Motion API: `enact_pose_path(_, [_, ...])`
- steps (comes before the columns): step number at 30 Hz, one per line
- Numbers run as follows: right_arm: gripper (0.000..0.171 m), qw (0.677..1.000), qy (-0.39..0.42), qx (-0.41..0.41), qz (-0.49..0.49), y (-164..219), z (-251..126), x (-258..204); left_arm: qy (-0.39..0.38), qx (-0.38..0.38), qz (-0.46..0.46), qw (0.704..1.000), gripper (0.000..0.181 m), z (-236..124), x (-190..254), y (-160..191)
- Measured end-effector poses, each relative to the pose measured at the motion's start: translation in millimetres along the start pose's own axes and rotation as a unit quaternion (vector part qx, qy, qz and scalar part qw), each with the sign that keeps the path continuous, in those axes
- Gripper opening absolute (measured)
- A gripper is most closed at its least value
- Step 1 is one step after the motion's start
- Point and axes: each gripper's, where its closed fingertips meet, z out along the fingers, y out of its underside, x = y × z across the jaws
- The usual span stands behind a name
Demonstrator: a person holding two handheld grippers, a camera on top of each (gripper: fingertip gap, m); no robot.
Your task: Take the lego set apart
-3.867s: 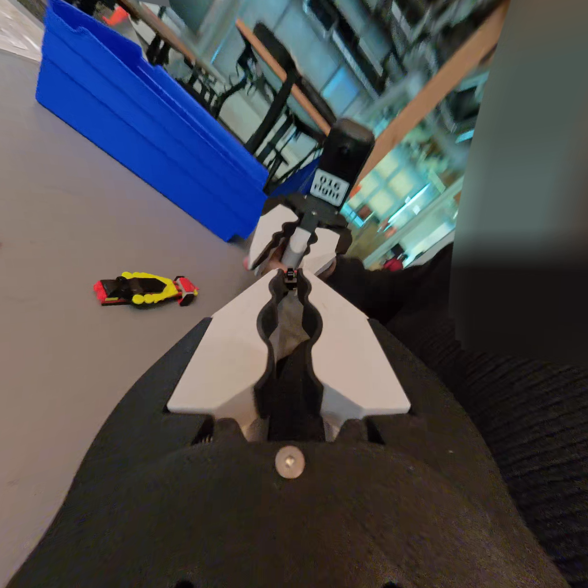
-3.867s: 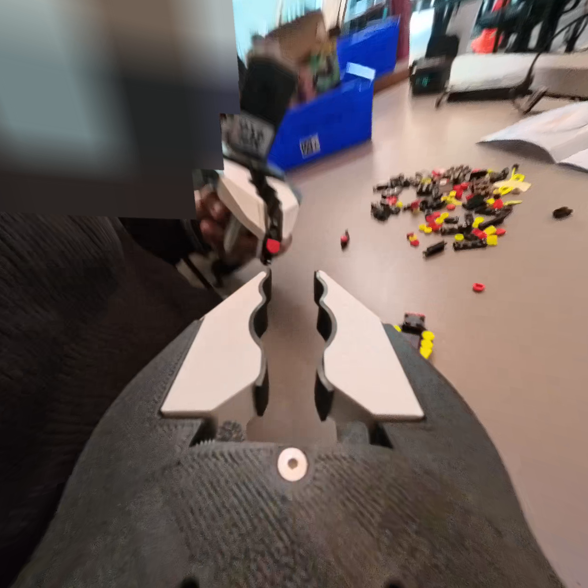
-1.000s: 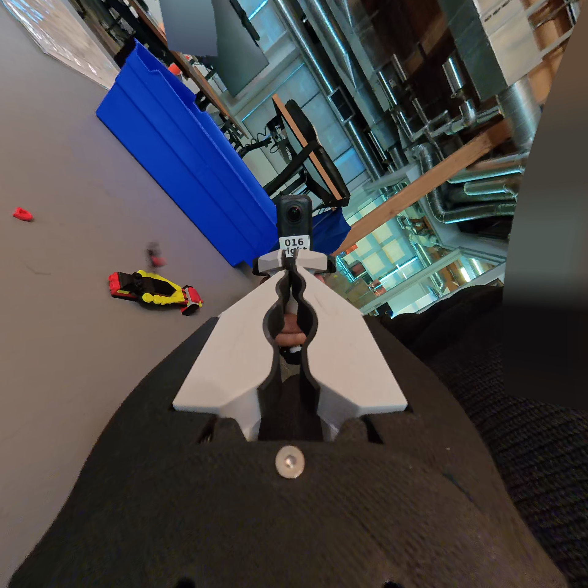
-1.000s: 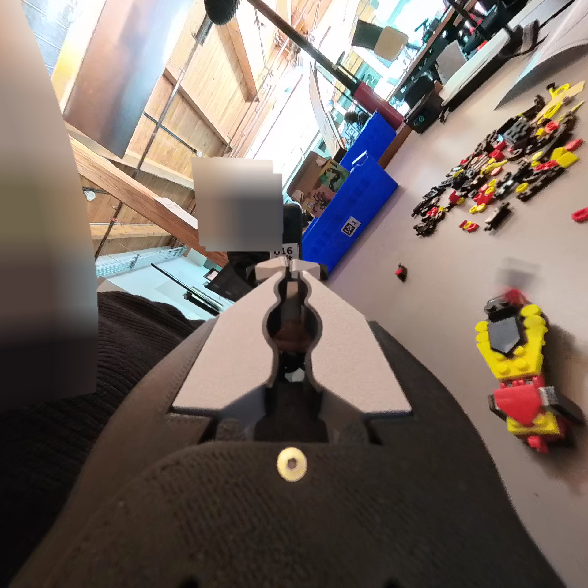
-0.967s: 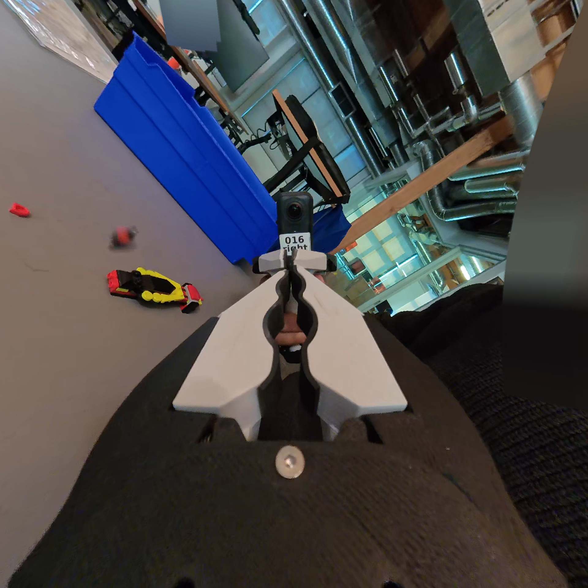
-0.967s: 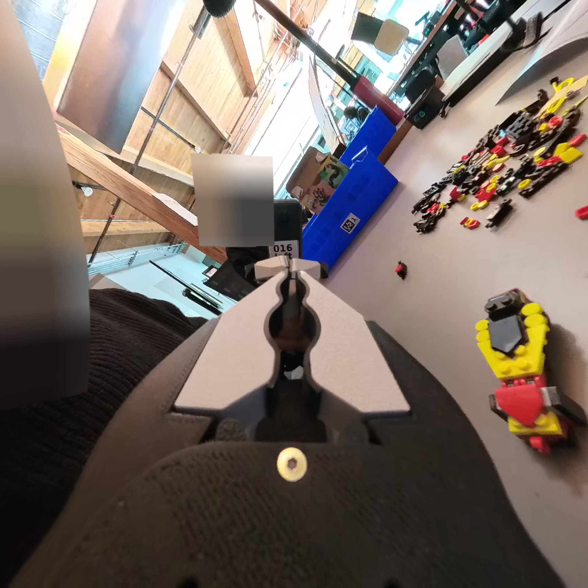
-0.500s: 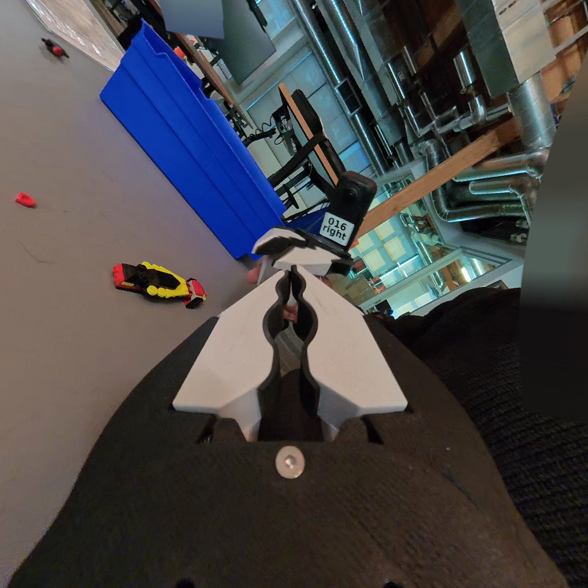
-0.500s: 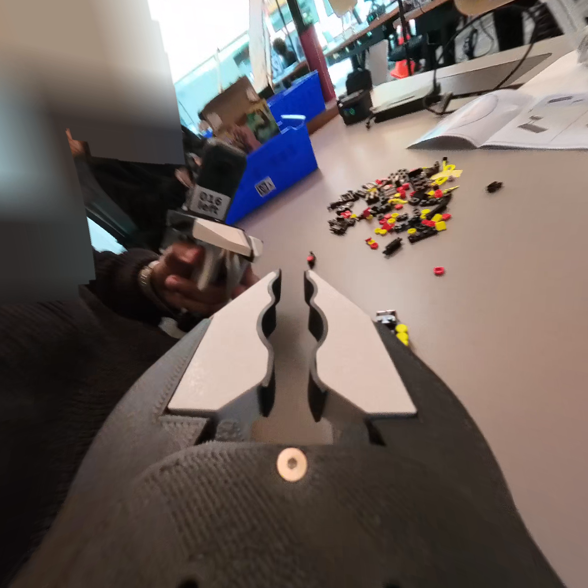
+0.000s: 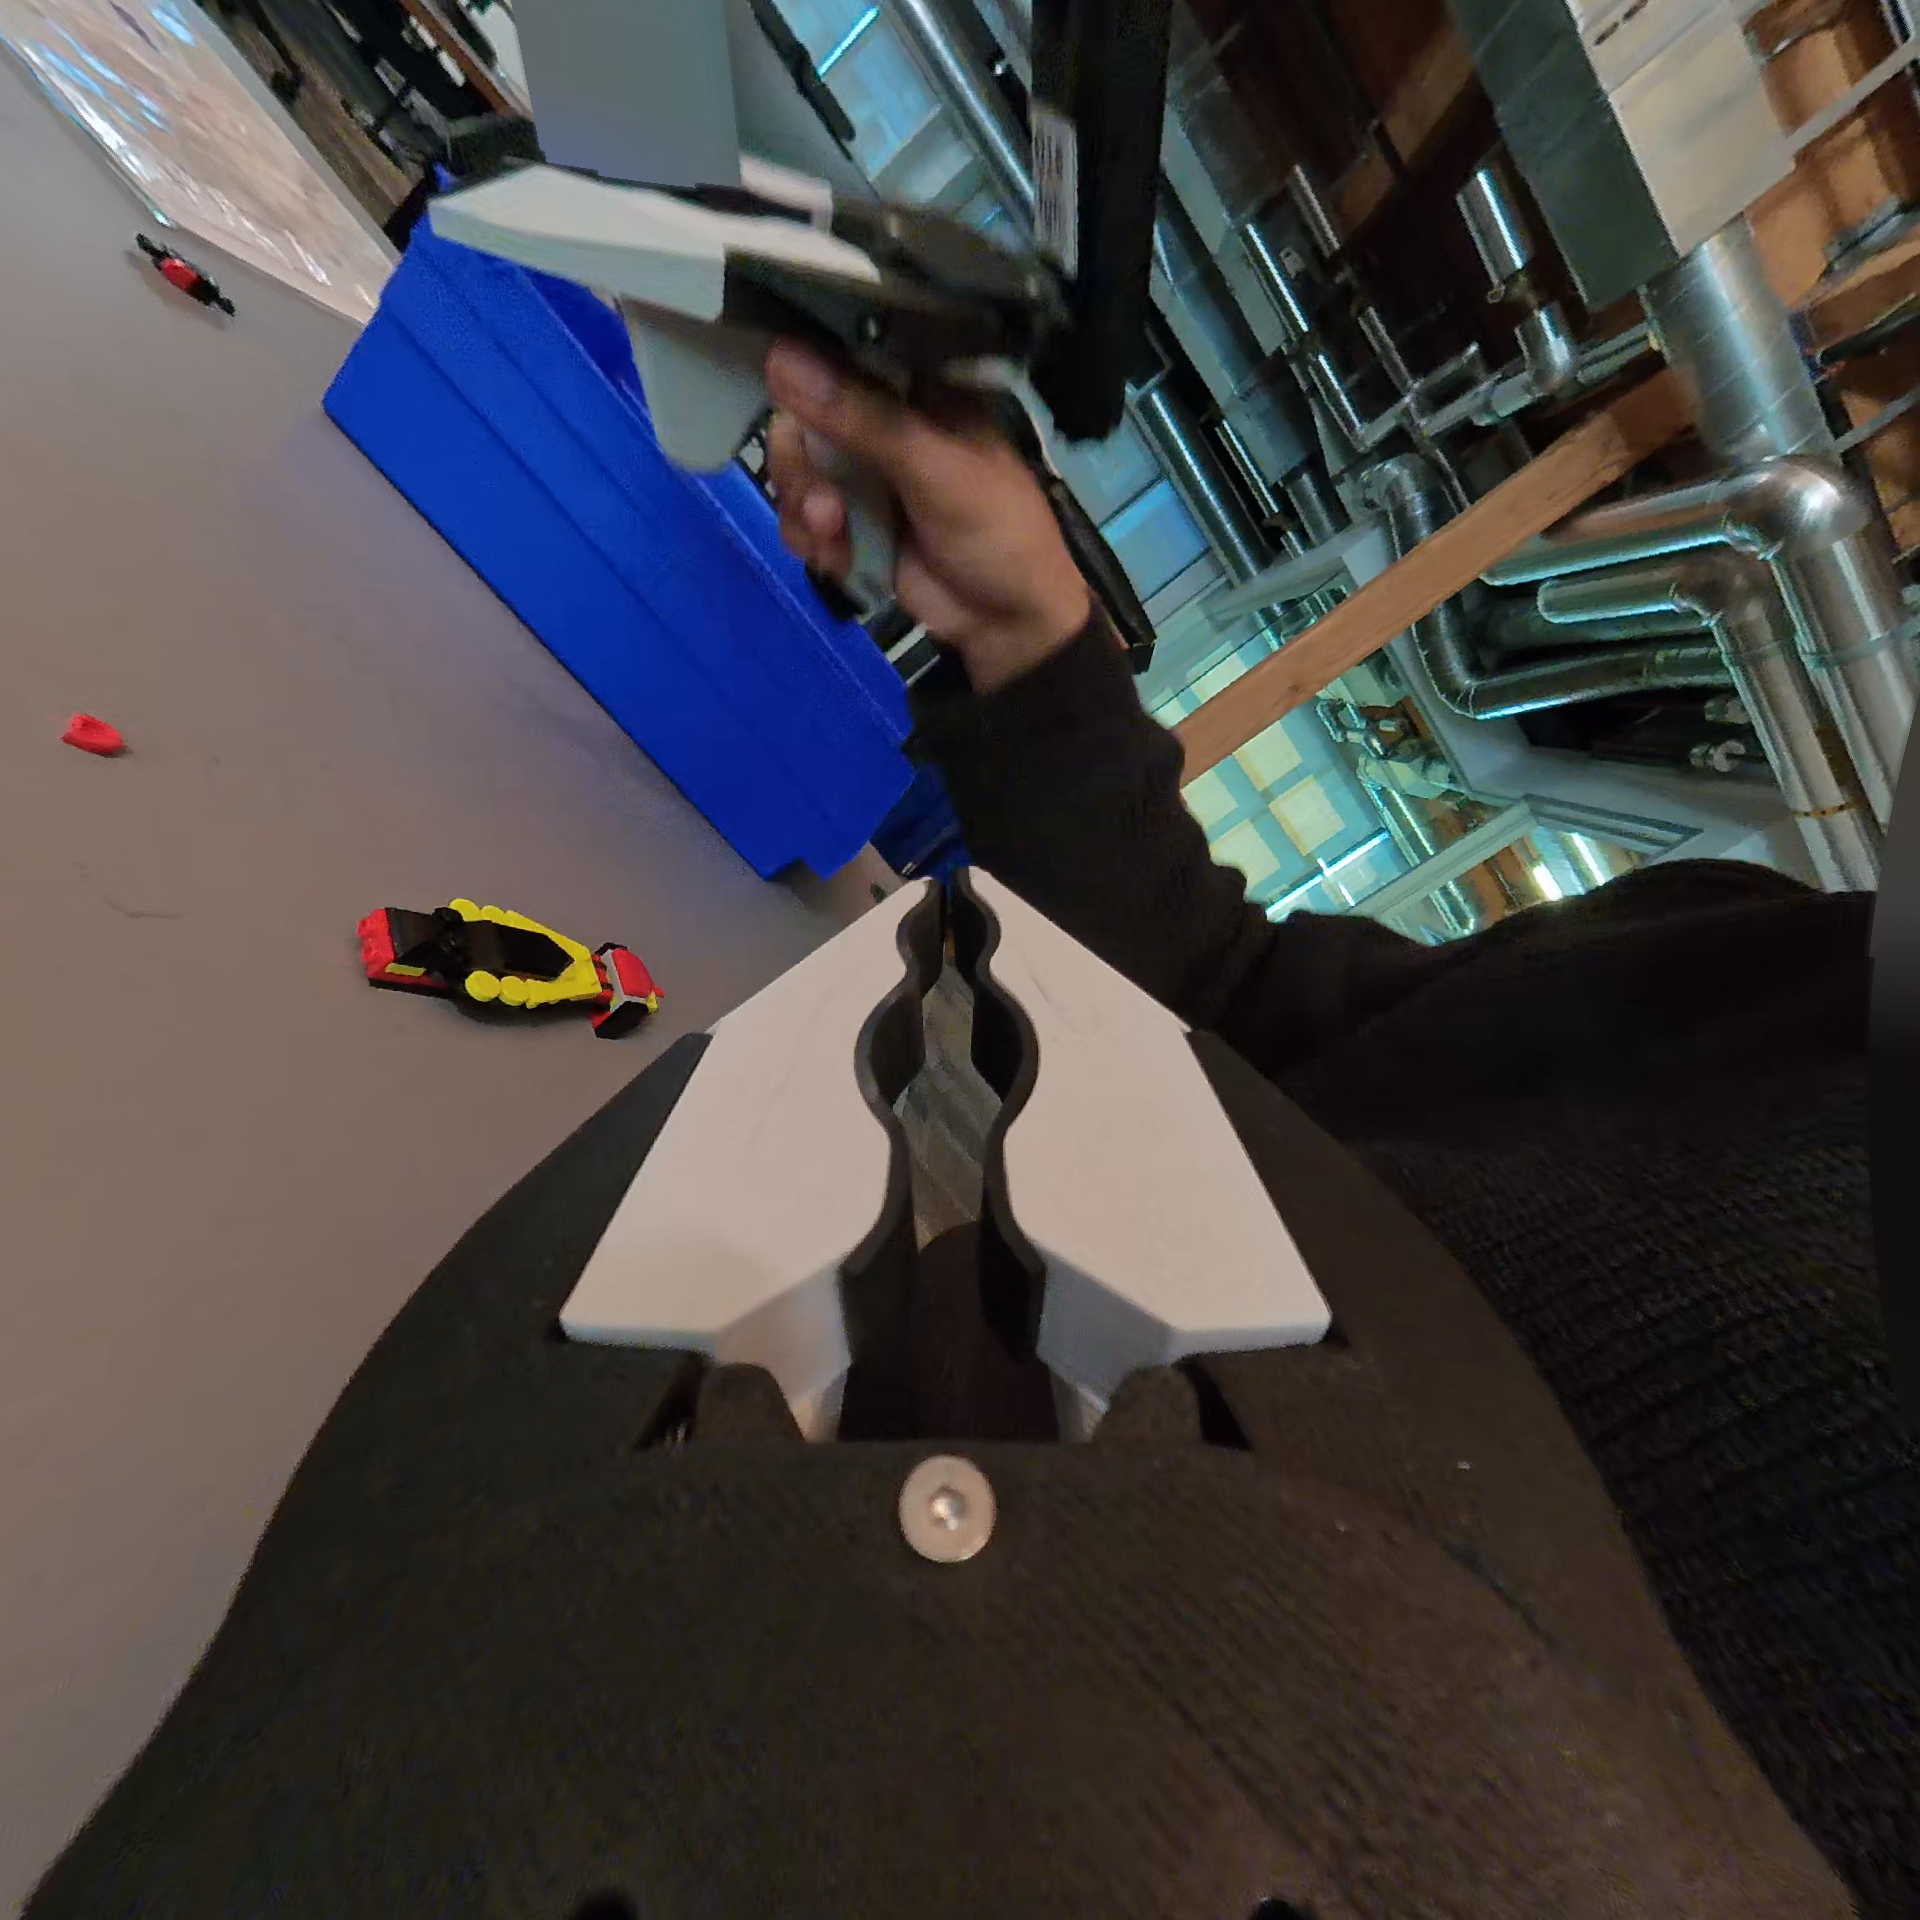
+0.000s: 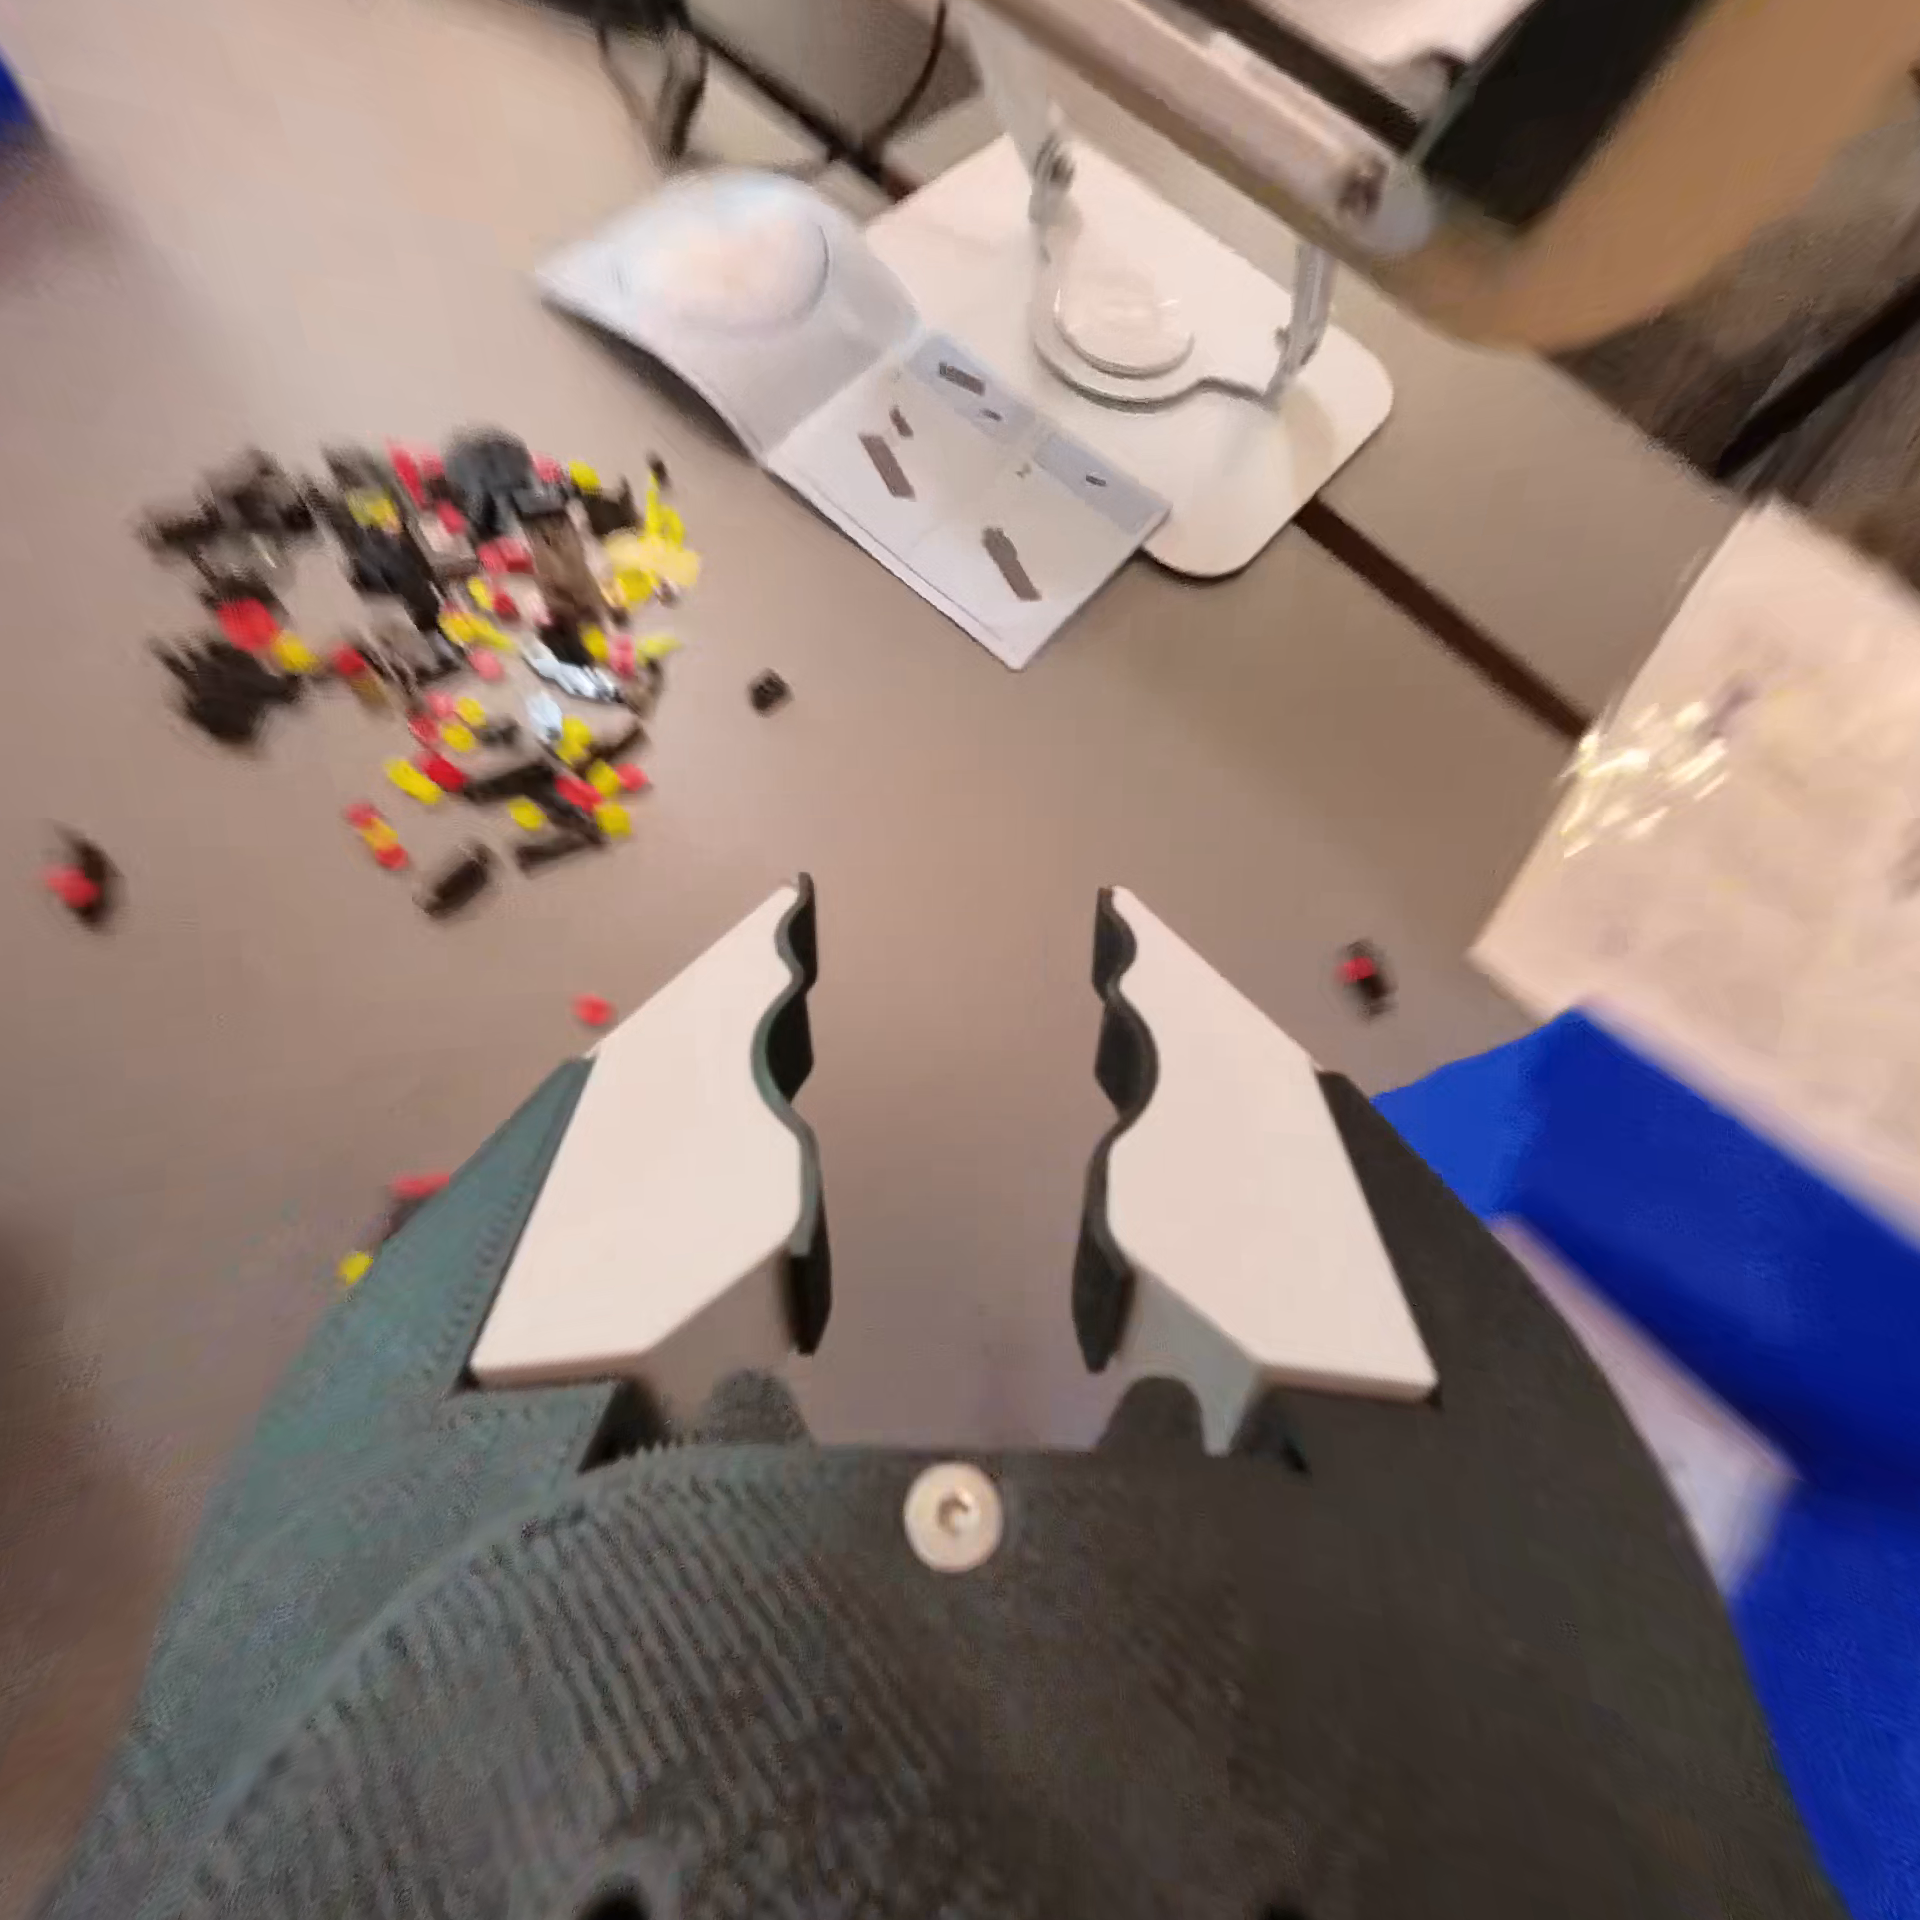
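While the left wrist view tilts hard, the left tool point(image 9: 951, 894) has its jaws nearly together at the tips, nothing visibly pinched between them. The lego set point(image 9: 506, 966), what's left of it, is a small red, yellow and black car body lying flat on the grey tabletop point(image 9: 208, 1143), apart from both tools, near the blue bin point(image 9: 623, 582). One red piece point(image 9: 94, 735) sits loose further off. The right tool point(image 9: 623, 244) is up in the air, held by a hand point(image 9: 935, 540).

Right wrist view, blurry: right tool point(image 10: 953, 902) jaws wide apart, empty, hovering over the tabletop. A big pile of loose pieces point(image 10: 436, 623) lies ahead-left, a booklet point(image 10: 862, 436) beyond it, strays scattered around, e.g. a red-black piece point(image 10: 1361, 971).

Judging by pile versus remaining chunk, most of it looks taken apart; the car body needs breaking down. Neither tool is on it.
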Motion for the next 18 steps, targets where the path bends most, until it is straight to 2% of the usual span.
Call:
enact_pose_path(4, [0.019, 0.968, -0.006, -0.122, -0.218, -13, 24, 67, 0.006, 0.015, 0.007, 1.0, 0.0, -8, 6, -9])
enact_pose_path(8, [0.031, 0.925, -0.103, -0.312, -0.191, 36, 62, 110, -0.004, 0.055, 0.016, 0.998, 0.0, -16, 7, -22])
enact_pose_path(10, [0.027, 0.911, -0.097, -0.346, -0.2, 49, 80, 129, -0.004, 0.047, 0.018, 0.999, 0.0, -16, 7, -21])
enact_pose_path(12, [0.03, 0.895, -0.113, -0.386, -0.191, 65, 90, 133, -0.01, 0.041, 0.023, 0.999, 0.0, -15, 4, -20])
enact_pose_path(18, [0.028, 0.851, -0.097, -0.466, -0.223, 96, 102, 151, -0.017, 0.033, -0.006, 0.999, 0.0, -14, -10, -18])
